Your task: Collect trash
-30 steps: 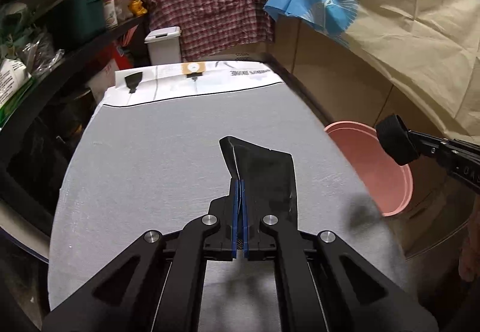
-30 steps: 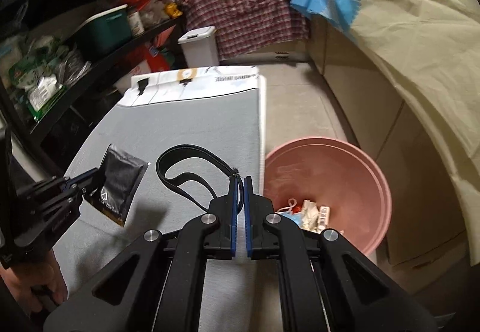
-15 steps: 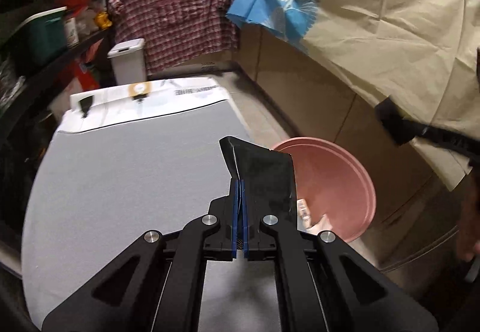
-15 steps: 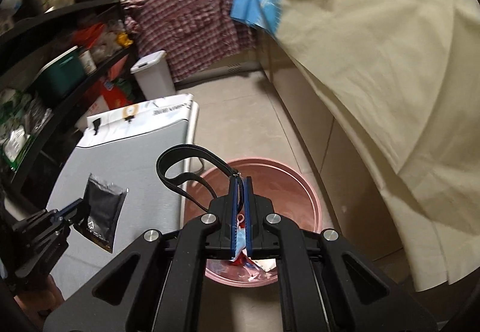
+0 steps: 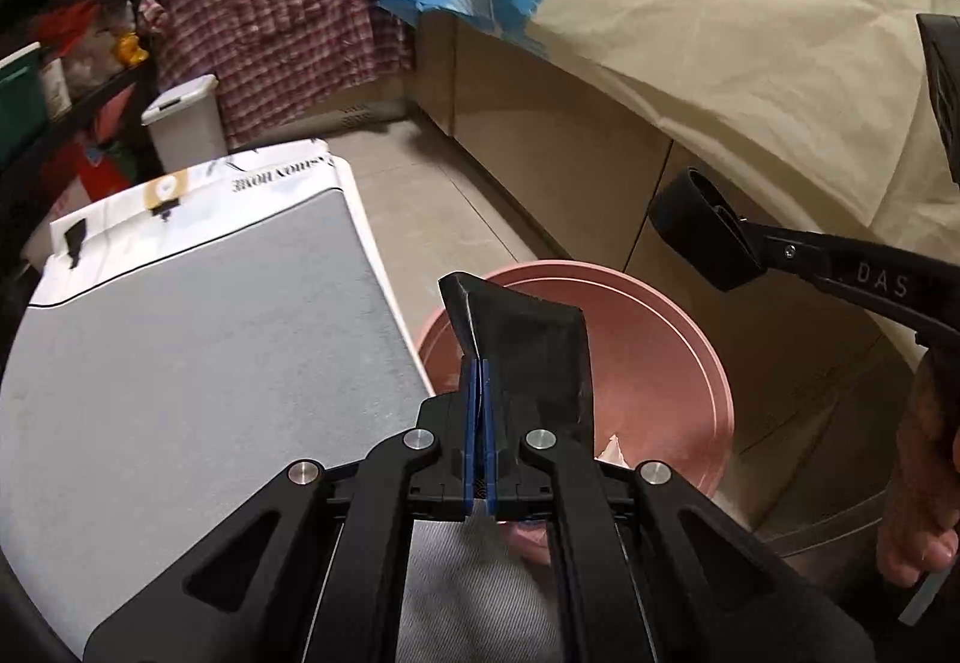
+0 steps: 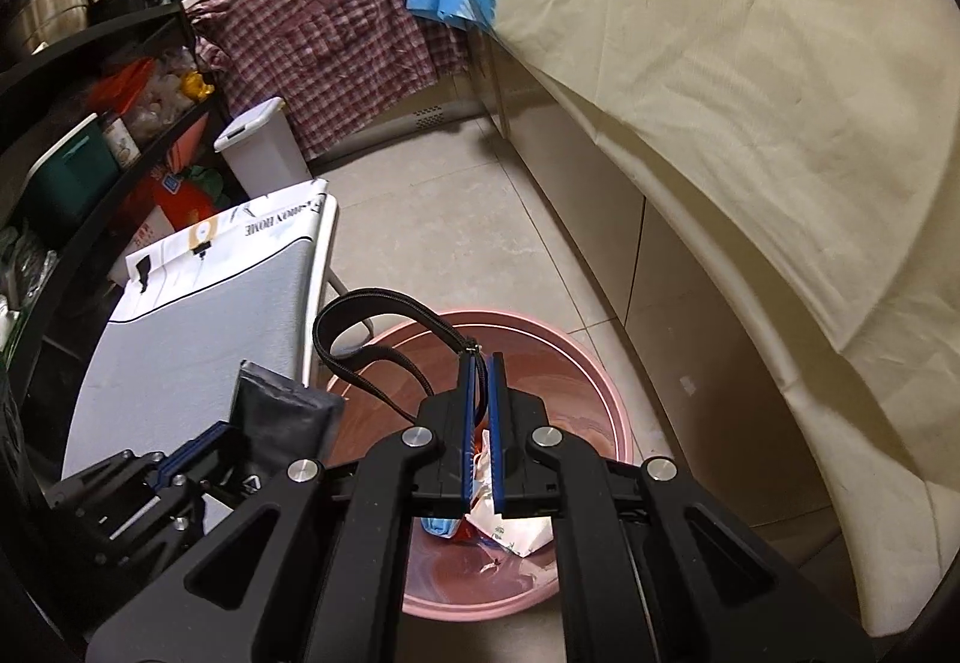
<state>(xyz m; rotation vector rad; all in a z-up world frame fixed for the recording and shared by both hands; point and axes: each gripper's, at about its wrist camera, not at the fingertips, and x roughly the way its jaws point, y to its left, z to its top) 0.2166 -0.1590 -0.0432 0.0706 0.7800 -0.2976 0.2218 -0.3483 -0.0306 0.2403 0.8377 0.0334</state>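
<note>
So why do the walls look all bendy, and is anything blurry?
Both wrist views use fisheye lenses, so the ironing board and the cream cloth curve toward the edges. In the right wrist view the pink bin is slightly smeared. Corners go black in both views.

Both wrist cams look steeply down, sharing pink bin (image 5: 690,363) & board (image 6: 198,315).

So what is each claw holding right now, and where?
Left claw: black pouch, by its edge. Right claw: black strap loop, by its end.

Pink bin (image 6: 606,393) mouth open from above, grey table (image 6: 198,327) edge just beside, cabinets (image 6: 600,219) near
</note>
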